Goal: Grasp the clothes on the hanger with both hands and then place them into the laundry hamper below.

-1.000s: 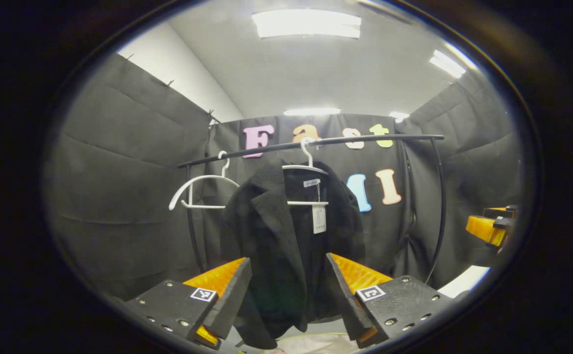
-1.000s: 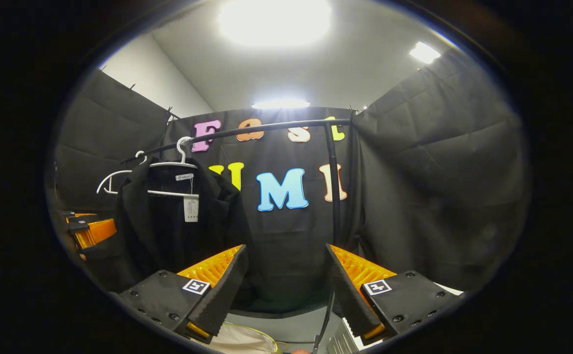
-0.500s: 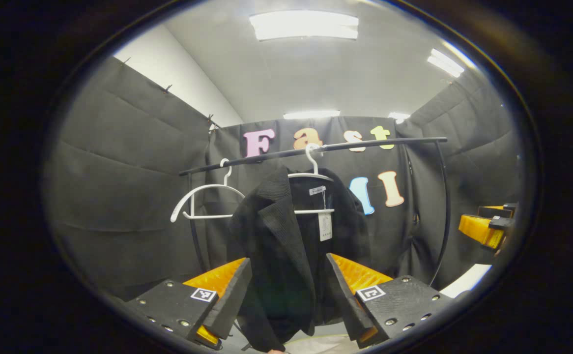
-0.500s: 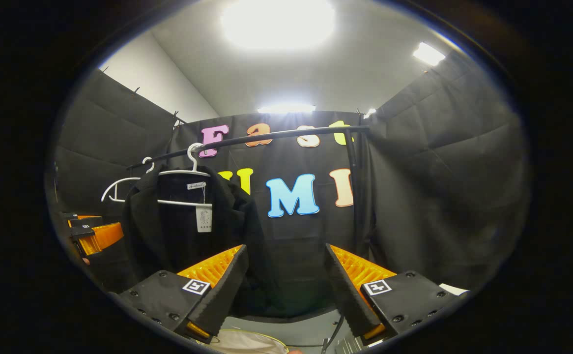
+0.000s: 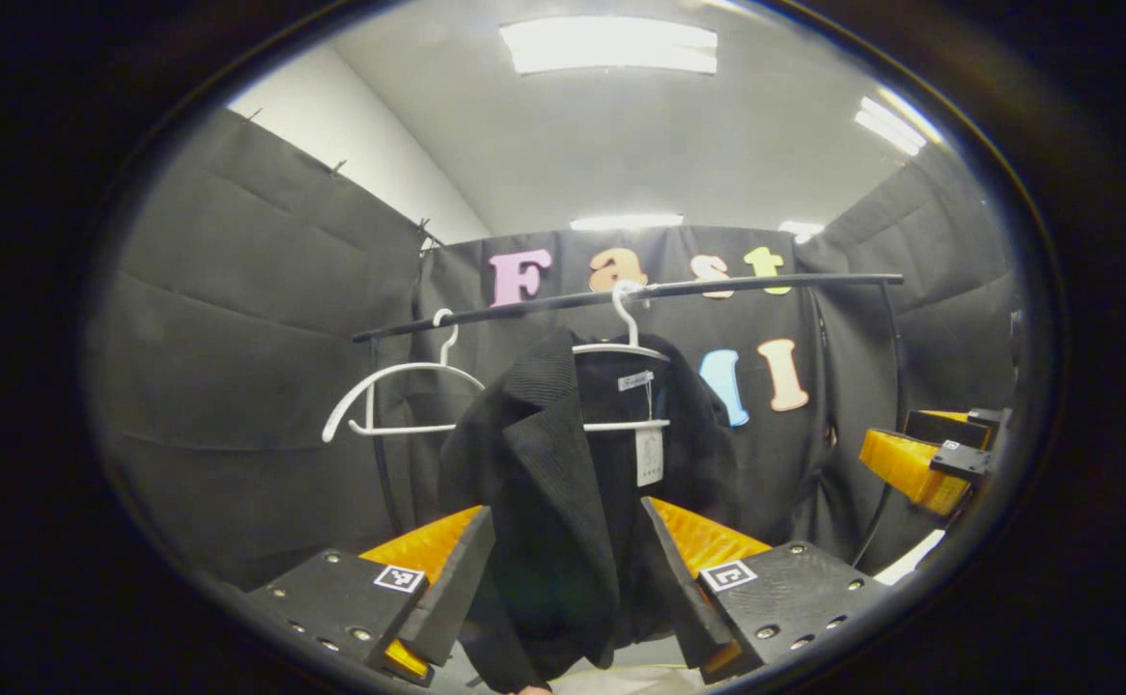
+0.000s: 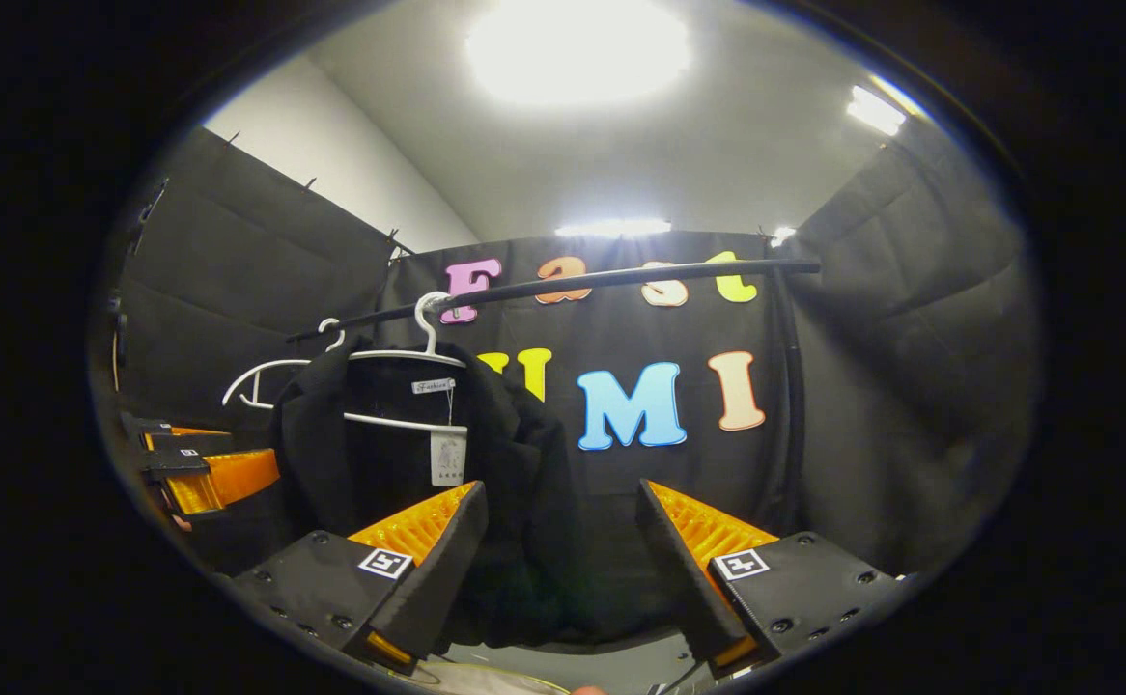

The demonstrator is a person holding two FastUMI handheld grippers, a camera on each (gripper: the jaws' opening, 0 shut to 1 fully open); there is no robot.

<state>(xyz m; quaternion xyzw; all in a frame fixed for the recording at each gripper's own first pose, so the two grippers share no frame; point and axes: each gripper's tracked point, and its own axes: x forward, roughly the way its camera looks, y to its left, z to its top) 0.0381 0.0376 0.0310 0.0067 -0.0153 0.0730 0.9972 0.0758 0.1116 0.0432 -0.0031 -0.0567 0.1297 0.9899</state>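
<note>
A black jacket (image 5: 563,483) with a paper tag hangs on a white hanger (image 5: 626,343) from a black rail (image 5: 621,294). My left gripper (image 5: 568,579) is open, short of the jacket's lower front, nothing between its fingers. My right gripper (image 6: 558,569) is open too, aimed at the jacket's (image 6: 447,463) right side and still apart from it. The right gripper (image 5: 920,458) also appears at the right edge of the left gripper view, and the left gripper (image 6: 201,468) at the left edge of the right gripper view. A pale hamper rim (image 6: 486,681) peeks in below.
An empty white hanger (image 5: 394,401) hangs on the rail left of the jacket. The rail's black upright (image 6: 795,405) stands at the right end. Black cloth walls close in on three sides.
Both grippers have turned toward the jacket and come a little closer; in the right gripper view the jacket has slid from the left toward the middle. Both stay open.
</note>
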